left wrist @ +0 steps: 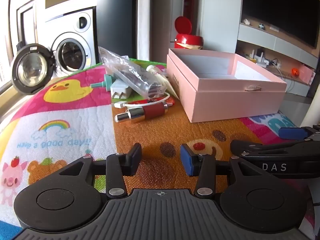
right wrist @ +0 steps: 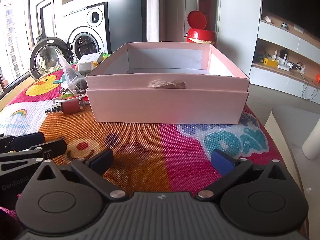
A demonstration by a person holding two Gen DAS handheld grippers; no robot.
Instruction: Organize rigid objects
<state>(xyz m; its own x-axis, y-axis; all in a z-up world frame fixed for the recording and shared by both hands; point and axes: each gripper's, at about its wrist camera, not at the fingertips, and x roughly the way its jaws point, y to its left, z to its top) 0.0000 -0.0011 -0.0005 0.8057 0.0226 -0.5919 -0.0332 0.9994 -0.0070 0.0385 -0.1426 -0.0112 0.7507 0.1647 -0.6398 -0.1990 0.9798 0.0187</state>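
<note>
The left gripper (left wrist: 161, 160) stands with its jaws partly apart and nothing between them, only the patterned mat (left wrist: 156, 132) beneath. The right gripper (right wrist: 163, 160) is spread as wide as it goes, also bare, and hangs just beside the left one. Straight ahead of the right gripper sits the pink box (right wrist: 168, 104), lid off and nothing inside. To the box's left lies the heap: a red-and-chrome tube (left wrist: 143, 112) nearest, a white cable (left wrist: 128, 104), a white charger (left wrist: 120, 90), and a clear plastic bag (left wrist: 132, 74) lying over them.
</note>
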